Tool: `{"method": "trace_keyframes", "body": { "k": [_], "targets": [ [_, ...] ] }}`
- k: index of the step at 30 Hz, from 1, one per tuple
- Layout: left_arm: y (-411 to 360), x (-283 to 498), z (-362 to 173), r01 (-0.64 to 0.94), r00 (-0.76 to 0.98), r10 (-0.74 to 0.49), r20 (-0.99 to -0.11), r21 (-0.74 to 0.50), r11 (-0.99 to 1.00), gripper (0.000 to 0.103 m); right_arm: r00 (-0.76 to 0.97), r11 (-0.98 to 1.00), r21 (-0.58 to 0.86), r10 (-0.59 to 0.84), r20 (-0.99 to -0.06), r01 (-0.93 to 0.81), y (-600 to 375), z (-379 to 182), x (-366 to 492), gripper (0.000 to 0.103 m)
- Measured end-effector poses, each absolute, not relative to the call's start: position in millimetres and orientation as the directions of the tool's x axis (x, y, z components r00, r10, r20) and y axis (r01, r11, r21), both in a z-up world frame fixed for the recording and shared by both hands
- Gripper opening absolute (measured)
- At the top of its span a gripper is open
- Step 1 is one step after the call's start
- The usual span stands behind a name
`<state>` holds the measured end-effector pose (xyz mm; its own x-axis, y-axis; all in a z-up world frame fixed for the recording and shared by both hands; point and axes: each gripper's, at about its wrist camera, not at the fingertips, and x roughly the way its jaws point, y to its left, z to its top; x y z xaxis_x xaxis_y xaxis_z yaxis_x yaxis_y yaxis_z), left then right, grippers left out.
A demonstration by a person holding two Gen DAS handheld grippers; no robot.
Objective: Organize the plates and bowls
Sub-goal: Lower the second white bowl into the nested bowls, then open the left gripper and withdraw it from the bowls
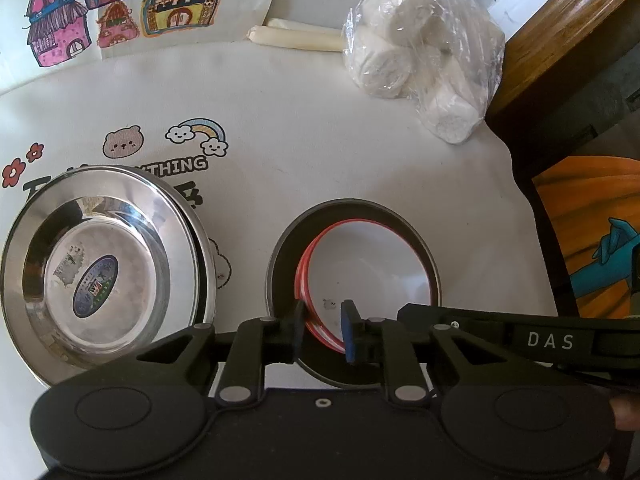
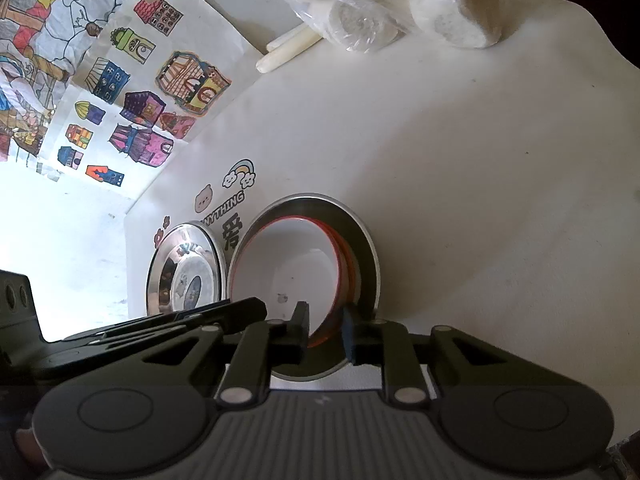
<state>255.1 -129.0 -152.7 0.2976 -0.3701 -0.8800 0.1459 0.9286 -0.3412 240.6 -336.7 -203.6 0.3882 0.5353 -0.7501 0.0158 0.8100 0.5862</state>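
Both grippers, left gripper (image 1: 325,330) and right gripper (image 2: 326,332), sit barely open astride the red-rimmed white bowl's (image 1: 368,264) near rim, pads not pinching, probably because it's nested in the steel bowl (image 2: 366,256). 2 shiny steel plates (image 1: 100,272) stacked beside.

The steel plates (image 1: 104,272) are shiny metal, bright like a mirror. The white bowl (image 1: 368,264) with red rims looks smooth and a bit glossy, and it sits in a dull grey metal bowl (image 1: 280,264). The tablecloth (image 1: 320,152) is soft, matt cloth. The bag (image 1: 424,52) is thin, crinkly, shiny plastic. The drawings (image 2: 132,92) are on paper.
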Motion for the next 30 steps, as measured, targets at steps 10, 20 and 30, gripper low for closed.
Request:
{"method": "trace_keyframes", "body": {
  "k": [10,20,30],
  "targets": [
    [-124.3,255.6,-146.4,0.139,0.304,-0.367,-0.879,-0.340,0.930,0.039,0.364,0.818,0.575,0.543,-0.757,-0.024,-332.6,-199.3,242.0,0.040],
    [-118.3,254.7,-132.1,0.118,0.326,-0.365,-0.872,-0.345,0.931,0.074,0.385,0.838,0.535,0.531,-0.755,-0.106,-337.1,-178.4,242.1,0.074],
    [-110.7,255.2,-126.5,0.055,0.327,-0.321,-0.889,-0.322,0.945,0.102,0.472,0.881,0.452,0.460,-0.752,-0.139,-355.7,-156.9,245.7,0.103]
  ]
}}
